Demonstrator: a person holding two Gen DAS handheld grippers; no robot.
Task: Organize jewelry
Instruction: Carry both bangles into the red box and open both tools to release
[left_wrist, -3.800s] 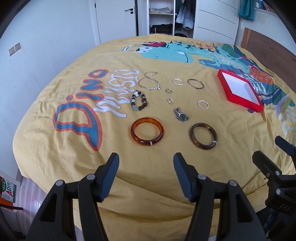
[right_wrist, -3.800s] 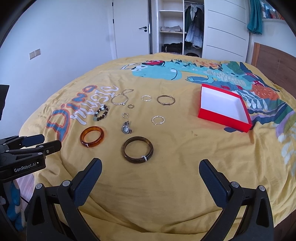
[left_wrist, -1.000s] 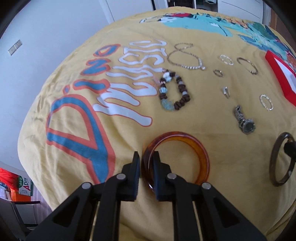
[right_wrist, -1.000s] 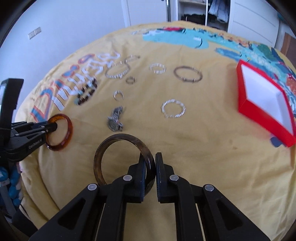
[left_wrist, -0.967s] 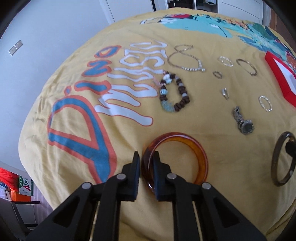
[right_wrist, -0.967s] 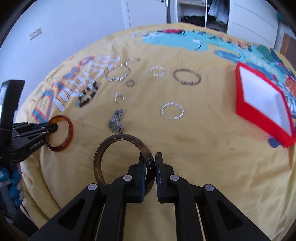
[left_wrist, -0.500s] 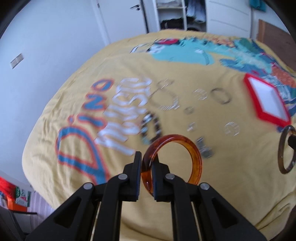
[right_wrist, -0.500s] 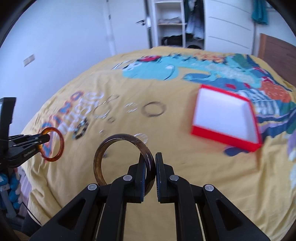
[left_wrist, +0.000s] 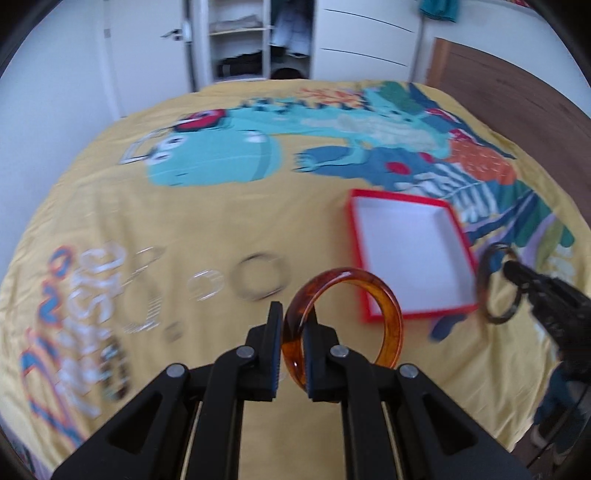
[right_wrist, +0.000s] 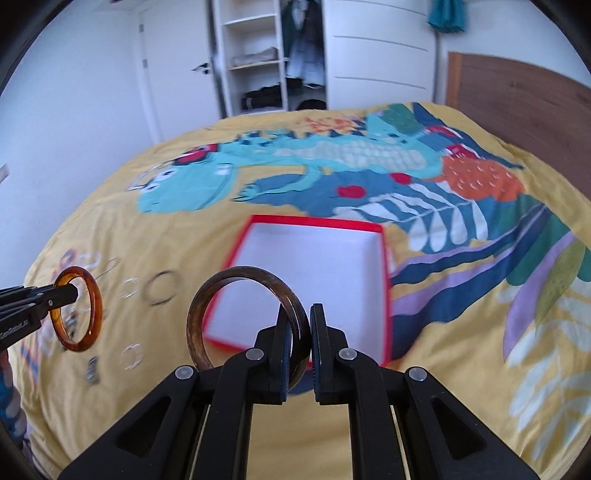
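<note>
My left gripper (left_wrist: 293, 325) is shut on an amber orange bangle (left_wrist: 384, 295) and holds it in the air above the yellow bedspread. My right gripper (right_wrist: 301, 325) is shut on a dark brown bangle (right_wrist: 207, 295), held up just in front of the near edge of the red box with a white inside (right_wrist: 314, 266). The box (left_wrist: 406, 254) lies open and empty, ahead and right of the left gripper. The right gripper with its bangle (left_wrist: 495, 284) shows beyond the box's right corner in the left wrist view. The amber bangle (right_wrist: 75, 310) shows at the left in the right wrist view.
Small silver rings and bracelets (left_wrist: 258, 277) lie blurred on the bedspread left of the box; they also show in the right wrist view (right_wrist: 162, 288). A watch (right_wrist: 91, 369) lies near them. A wooden headboard (right_wrist: 517, 92) is at right, a wardrobe (right_wrist: 266, 55) behind.
Both grippers have lifted their bangles off the bedspread and swung right toward the red box. The box now sits much closer and more central in both views.
</note>
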